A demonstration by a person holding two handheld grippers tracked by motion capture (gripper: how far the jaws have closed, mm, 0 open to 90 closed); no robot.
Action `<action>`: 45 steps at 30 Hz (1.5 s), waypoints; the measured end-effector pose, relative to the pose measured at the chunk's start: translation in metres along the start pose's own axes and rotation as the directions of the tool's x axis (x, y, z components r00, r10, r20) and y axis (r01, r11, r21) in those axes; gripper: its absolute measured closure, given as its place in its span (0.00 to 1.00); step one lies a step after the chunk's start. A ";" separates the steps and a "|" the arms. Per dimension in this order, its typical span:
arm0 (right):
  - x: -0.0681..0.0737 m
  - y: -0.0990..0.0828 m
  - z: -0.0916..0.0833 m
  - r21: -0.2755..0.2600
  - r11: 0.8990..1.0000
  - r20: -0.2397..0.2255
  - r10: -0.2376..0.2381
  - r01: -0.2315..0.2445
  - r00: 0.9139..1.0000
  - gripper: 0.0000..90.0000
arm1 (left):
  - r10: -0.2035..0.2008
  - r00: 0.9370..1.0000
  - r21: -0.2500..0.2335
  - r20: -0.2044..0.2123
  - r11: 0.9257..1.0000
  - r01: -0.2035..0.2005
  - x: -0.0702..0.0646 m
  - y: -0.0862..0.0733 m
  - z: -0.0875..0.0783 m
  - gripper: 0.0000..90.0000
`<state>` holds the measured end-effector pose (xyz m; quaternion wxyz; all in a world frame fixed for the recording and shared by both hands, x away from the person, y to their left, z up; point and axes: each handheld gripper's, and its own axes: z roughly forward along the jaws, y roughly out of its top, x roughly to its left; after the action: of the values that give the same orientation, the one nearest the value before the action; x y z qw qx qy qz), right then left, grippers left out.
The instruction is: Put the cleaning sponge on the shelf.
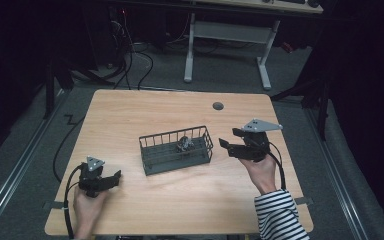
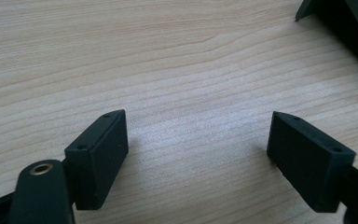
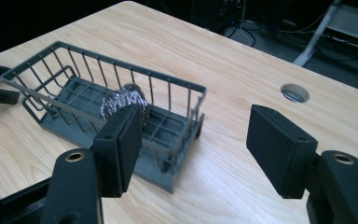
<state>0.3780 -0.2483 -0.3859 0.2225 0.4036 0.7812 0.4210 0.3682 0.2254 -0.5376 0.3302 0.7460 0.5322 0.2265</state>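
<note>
A: Sitting just ahead of the right gripper [image 1: 228, 139] is a dark grey wire basket [image 3: 182, 88], with a small metal scouring ball [image 3: 121, 103] resting on its slatted floor. Both jaws of this gripper stand wide apart and hold nothing

B: And the left gripper [image 2: 196, 135]?

A: Also spread apart and empty, low over the bare wooden table [image 2: 168, 56], with the basket well ahead of it and off to its right

B: How should the scouring ball handle?

A: Judged from its coiled, shiny strands, it is very light, springy and compressible; it should deform under the pads rather than slip. A hold across its middle, reached from above between the basket walls, seems soundest

B: And the basket itself?

A: Rigid, probably plastic-coated or moulded, with thin upright bars, a flat rim and a gridded base. It looks light enough to slide on the smooth laminate if nudged. The rim or one short end wall, nearest the right gripper, offers a thin edge the flat jaws could close on

B: Any hazard?

A: The ball's strands may snag on the bars as it lifts
</note>
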 end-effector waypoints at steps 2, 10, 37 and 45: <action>-0.002 -0.004 -0.003 0.007 1.000 0.008 -0.001 0.000 1.000 0.40 | 0.000 1.000 0.000 0.000 1.000 0.000 0.000 0.000 0.000 0.23; -0.005 -0.026 -0.007 0.015 1.000 0.005 0.027 -0.027 1.000 0.40 | 0.000 1.000 0.001 0.001 1.000 0.000 0.000 0.000 0.000 0.23; -0.002 -0.081 -0.001 0.004 0.992 -0.023 0.127 -0.126 0.992 0.40 | 0.003 1.000 0.000 0.004 1.000 -0.003 0.000 0.000 0.000 0.23; -0.003 -0.094 0.006 0.020 0.989 -0.022 0.146 -0.145 0.989 0.40 | 0.003 1.000 0.001 0.004 1.000 -0.003 0.000 0.000 0.000 0.23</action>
<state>0.3423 -0.2783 -0.4683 0.1783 0.4566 0.7562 0.4335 0.3684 0.2250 -0.5376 0.3306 0.7474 0.5304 0.2252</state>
